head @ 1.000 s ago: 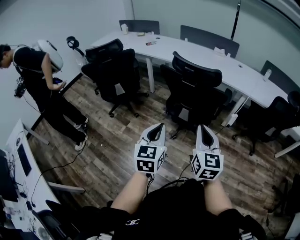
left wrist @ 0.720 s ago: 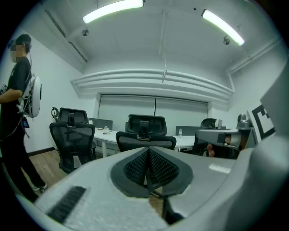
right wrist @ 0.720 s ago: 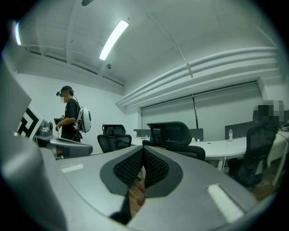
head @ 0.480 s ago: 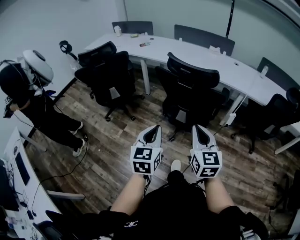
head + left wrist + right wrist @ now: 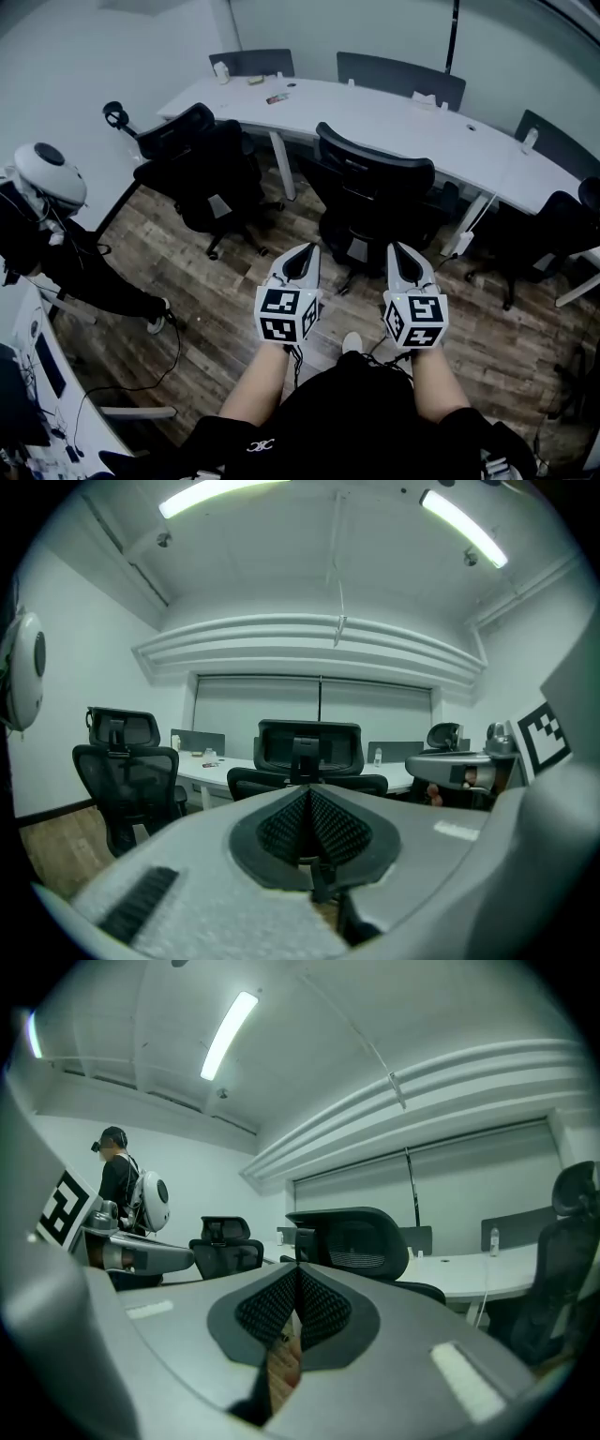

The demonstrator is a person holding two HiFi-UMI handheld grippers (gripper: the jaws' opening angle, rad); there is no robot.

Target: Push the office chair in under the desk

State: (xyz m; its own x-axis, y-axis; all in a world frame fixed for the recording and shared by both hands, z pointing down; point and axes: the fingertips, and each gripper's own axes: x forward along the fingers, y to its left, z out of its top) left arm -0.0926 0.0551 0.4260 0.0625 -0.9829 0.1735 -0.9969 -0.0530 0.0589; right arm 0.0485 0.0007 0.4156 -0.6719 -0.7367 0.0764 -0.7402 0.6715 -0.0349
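A person holds two grippers side by side over a wood floor. The left gripper (image 5: 302, 257) and the right gripper (image 5: 401, 257) both have their jaws pressed together, with nothing between them. Just ahead of both tips, not touching them, stands a black chair (image 5: 375, 183) with its backrest turned toward the grippers. It stands at the near edge of a curved white desk (image 5: 403, 120). Another chair (image 5: 202, 164) stands to the left, and a second person (image 5: 56, 248) bends at the far left.
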